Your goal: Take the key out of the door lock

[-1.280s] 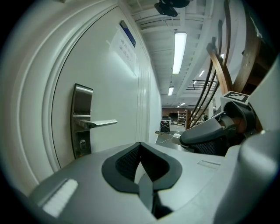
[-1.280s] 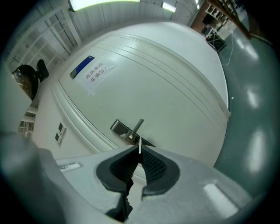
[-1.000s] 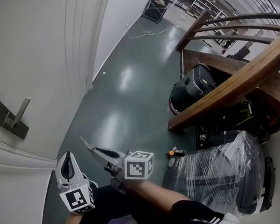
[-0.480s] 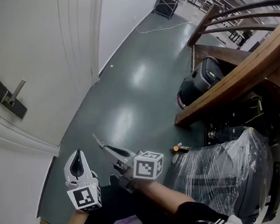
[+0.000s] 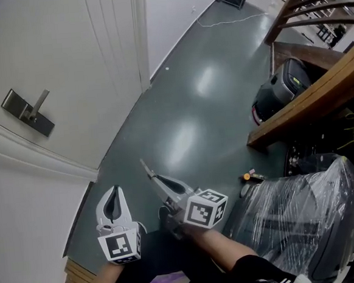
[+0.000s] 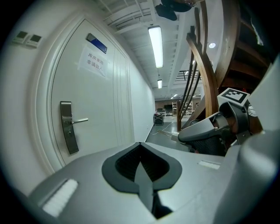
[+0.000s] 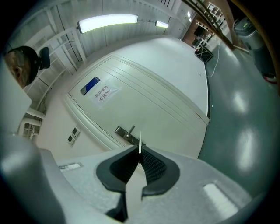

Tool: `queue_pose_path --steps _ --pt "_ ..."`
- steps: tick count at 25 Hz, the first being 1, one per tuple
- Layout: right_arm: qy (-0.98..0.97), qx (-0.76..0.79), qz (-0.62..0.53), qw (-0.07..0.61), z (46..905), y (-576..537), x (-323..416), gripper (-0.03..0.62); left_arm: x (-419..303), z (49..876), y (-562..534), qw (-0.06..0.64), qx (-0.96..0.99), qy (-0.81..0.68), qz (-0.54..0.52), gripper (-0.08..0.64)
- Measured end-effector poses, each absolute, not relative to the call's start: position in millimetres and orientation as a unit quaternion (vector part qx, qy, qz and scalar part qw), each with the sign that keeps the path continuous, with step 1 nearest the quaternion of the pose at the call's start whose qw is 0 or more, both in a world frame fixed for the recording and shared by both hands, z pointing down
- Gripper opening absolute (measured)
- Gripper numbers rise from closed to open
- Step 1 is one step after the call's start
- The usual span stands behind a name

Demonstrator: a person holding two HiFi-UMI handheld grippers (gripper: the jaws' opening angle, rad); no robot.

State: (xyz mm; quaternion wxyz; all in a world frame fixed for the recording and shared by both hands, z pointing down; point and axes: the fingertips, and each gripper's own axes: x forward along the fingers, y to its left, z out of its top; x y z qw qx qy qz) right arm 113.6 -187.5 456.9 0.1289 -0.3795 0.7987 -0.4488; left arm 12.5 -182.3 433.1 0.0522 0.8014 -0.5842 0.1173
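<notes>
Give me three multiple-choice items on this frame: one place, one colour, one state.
1. Where is the notice?
A. on the door, above the handle
B. on the door, below the handle
C. hanging from the handle

2. What colour is the floor?
A. red
B. dark grey-green
C. yellow

3. How do the left gripper jaws stand?
A. wide apart
B. clamped on the handle
C. together, nothing between them

Answers:
1 A: in the left gripper view the notice sits high on the door, with the handle lower down.
2 B: the head view shows a glossy dark grey-green floor.
3 C: the left gripper view shows the jaws meeting at the tip, away from the handle.
</notes>
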Motion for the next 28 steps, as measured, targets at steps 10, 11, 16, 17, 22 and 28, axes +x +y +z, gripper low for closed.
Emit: queue_pose_path --steps 10,11,16,17,22,28 --pt "0.814 -0.373 -0.44 0.07 474 -171 47 0.015 -56 449 -157 0.066 0.773 -0.62 0.114 0.018" --pt "0.815 -0.373 -0.438 0.066 474 -168 39 0.015 -65 449 -152 0.068 0.771 -0.623 0.111 0.018" --pt "0.821 -0.38 -0.422 0.054 468 -139 5 0.015 -99 443 -119 0.066 0.769 -0.628 0.097 0.018" --pt "0.821 -0.382 -0.42 0.054 466 -130 -1 0.015 -105 441 -111 0.065 0.77 -0.627 0.097 0.018" --pt "0.821 -0.396 -0.407 0.053 459 -90 -24 0.015 -129 437 -70 0.066 0.778 -0.62 0.083 0.018" --pt "0.813 -0.425 -0.394 0.054 461 -37 -30 0.015 -145 445 -15 0.076 0.786 -0.609 0.072 0.018"
